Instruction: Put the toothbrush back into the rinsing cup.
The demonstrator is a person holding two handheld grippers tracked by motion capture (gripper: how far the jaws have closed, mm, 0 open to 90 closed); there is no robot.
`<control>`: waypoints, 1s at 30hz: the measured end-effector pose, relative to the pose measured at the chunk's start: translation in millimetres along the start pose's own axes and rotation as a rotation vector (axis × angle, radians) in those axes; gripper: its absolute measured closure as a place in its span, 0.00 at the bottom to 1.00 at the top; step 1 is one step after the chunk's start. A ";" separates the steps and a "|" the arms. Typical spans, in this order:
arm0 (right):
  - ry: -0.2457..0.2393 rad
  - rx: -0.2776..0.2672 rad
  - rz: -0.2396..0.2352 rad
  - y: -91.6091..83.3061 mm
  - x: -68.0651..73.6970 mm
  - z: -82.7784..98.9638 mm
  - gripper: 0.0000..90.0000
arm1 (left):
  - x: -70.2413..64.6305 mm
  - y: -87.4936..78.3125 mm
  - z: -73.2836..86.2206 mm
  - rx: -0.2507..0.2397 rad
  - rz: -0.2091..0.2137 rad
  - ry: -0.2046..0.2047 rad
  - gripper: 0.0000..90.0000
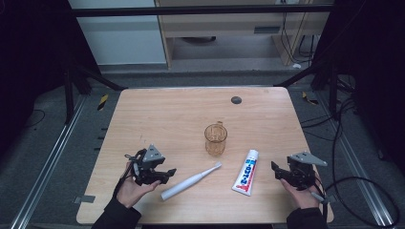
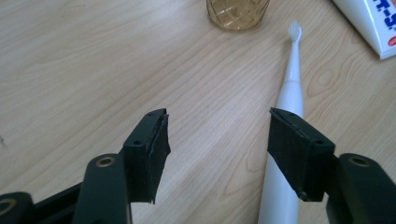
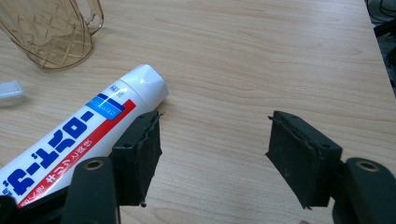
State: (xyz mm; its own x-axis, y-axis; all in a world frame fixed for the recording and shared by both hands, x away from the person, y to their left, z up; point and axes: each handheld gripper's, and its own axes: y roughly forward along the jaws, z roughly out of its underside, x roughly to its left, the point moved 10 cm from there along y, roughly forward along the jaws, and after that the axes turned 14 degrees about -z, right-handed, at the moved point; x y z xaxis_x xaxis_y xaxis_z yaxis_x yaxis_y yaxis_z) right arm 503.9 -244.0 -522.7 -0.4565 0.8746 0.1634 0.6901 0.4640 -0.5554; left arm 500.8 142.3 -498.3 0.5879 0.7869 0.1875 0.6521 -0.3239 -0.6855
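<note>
Lying flat on the wooden counter [image 1: 157,109], a white electric toothbrush [image 1: 190,181] sits with its bristle head pointing up toward an amber plastic cup [image 1: 215,139] that stands upright near the middle. The left tongs [image 1: 165,175] hover just beside the toothbrush's handle end with the jaws spread wide and nothing between them; in the left gripper view the toothbrush [image 2: 286,140] runs past the right-hand jaw, partly hidden behind that pad, and only bare wood shows in the gap. Whether that jaw touches the handle cannot be told. The right tongs [image 1: 278,172] are held low over the counter's right side, also wide open and holding nothing. A red, white and blue toothpaste tube [image 1: 246,172] lies between the toothbrush and the right tongs, cap end toward the cup, apart from both. In the right gripper view the tube [image 3: 84,135] lies just outside the left-hand jaw, and the cup [image 3: 51,32] stands beyond it, handle turned to the right. A small dark round disc [image 1: 236,100] sits near the counter's far edge.
</note>
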 end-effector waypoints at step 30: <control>-0.010 0.030 -0.006 2.9 -2.1 2.9 0.39 | -35.6 32.5 -34.3 0.091 0.100 0.105 0.31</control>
State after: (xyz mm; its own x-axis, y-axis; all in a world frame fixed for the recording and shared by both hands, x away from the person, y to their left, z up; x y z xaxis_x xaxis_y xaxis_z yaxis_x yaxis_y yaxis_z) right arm 505.2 -244.9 -526.9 -0.4659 0.8705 0.1588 0.6702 0.4643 -0.5790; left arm 517.4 85.8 -503.1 0.6975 0.6923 0.1849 0.5447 -0.3446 -0.7646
